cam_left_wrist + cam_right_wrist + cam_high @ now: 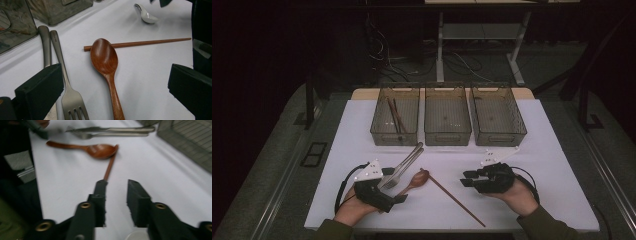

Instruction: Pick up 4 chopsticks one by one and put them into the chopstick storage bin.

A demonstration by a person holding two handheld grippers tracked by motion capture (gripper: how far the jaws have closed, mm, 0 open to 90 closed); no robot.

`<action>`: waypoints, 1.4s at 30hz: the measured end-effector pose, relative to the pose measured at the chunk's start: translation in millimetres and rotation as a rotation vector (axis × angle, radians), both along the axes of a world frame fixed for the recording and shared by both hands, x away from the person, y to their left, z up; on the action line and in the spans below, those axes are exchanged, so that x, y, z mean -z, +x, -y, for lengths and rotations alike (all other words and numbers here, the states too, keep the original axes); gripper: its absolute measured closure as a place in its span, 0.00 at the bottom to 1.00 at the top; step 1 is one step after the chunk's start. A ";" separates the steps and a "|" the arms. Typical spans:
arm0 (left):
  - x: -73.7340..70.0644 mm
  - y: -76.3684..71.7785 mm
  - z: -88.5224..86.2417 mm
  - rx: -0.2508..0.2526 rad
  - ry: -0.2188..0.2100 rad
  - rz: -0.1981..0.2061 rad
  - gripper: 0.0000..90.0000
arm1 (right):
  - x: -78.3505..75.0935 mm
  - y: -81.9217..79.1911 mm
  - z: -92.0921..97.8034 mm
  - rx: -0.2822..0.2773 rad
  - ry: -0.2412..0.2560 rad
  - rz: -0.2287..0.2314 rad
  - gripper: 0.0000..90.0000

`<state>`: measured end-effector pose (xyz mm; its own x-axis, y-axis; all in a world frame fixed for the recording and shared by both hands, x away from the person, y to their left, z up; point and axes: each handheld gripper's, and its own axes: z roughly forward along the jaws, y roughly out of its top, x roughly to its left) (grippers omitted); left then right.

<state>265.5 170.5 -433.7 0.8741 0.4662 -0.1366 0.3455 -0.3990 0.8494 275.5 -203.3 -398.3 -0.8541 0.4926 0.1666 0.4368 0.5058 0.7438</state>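
The left gripper (388, 191) sits low near the front left of the white table (537, 200), jaws spread wide with nothing between them. In the left gripper view the wooden spoon (106, 62) lies right in the gap between the jaws, bowl pointing away, handle running back toward the gripper. Not gripped, just lying flat.

One chopstick (457, 198) lies behind the spoon's bowl, one end touching or tucked under the bowl's far rim, and runs off diagonally toward the front edge of the table. Just left of the spoon are a fork (71, 100) and another metal handle (45, 45) side by side, tight against the left jaw, so not much slack on that side. The right of the spoon is bare tabletop.

The right gripper (472, 178) hovers at the front right, jaws partly open, empty, well apart from the spoon. In its own view the chopstick runs just past its left jaw.

Three bins (447, 116) line the back edge close together; the left one holds a couple of sticks (396, 115). There's a wide open strip of table between bins and cutlery. A white spoon (147, 15) lies out past the chopstick.
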 end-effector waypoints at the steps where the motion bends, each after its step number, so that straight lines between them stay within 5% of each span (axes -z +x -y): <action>1: 0.1 0.2 0.3 0.000 -0.002 0.002 0.00 | 1.4 -3.0 0.3 -0.014 -0.004 -0.005 0.83; 7: 0.6 1.1 0.8 -0.001 -0.001 -0.005 0.00 | 14.8 -17.0 -1.3 -0.085 -0.055 -0.045 0.99; 23: 0.7 1.9 -1.9 -0.006 0.003 -0.003 0.00 | 35.9 -39.7 -17.9 -0.212 -0.164 -0.095 0.99; 42: 0.6 1.7 -2.5 -0.011 0.002 -0.003 0.00 | 36.4 -37.0 -13.3 -0.176 -0.240 -0.082 1.00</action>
<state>267.2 173.0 -434.4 0.8682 0.4764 -0.1386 0.3529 -0.3967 0.8474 238.5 -190.0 -434.7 -0.9181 0.3724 0.1356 0.3811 0.7358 0.5598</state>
